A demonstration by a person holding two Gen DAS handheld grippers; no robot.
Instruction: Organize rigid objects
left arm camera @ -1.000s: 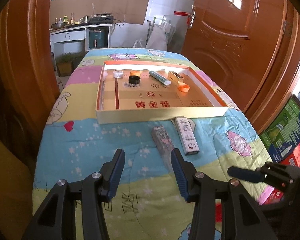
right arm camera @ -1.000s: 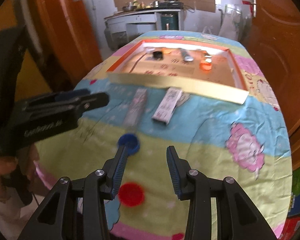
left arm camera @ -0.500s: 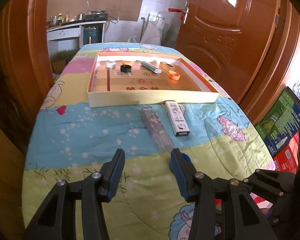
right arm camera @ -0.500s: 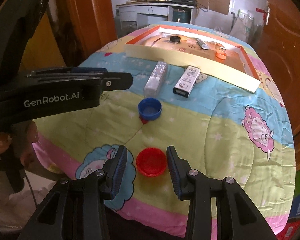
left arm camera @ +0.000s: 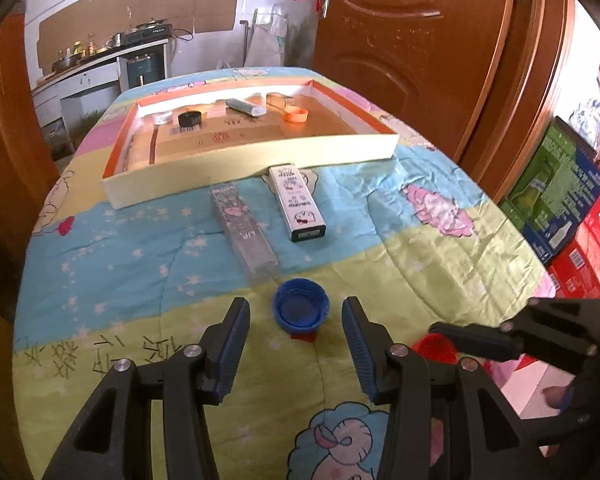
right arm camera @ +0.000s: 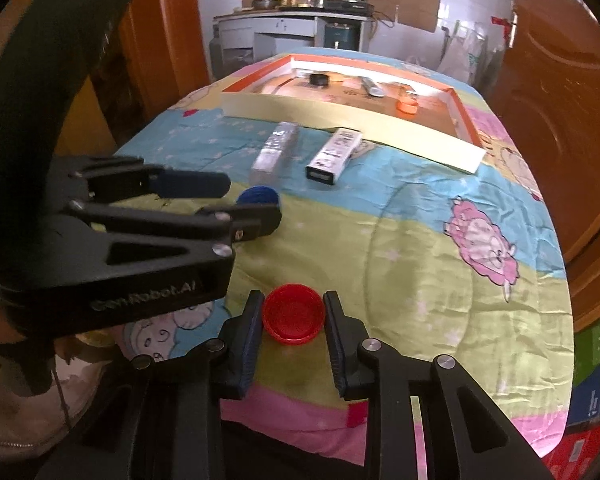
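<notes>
From the left wrist, your left tool (left arm camera: 296, 334) is spread wide around the blue cap (left arm camera: 301, 309), touching neither side, near the quilt's near edge. Beyond it lie a clear box (left arm camera: 244, 232) marked "LIP" and a white printed box (left arm camera: 297, 203), before the tray (left arm camera: 252, 160).

From the right wrist, your right tool (right arm camera: 293, 320) flanks the red cap (right arm camera: 293, 314); whether it pinches, you cannot tell. The left tool reads "GenRobot.AI".

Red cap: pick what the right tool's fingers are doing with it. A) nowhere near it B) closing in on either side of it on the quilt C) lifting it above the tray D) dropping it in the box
B: the red cap sits on the quilt between the right tool's fingers.
</notes>
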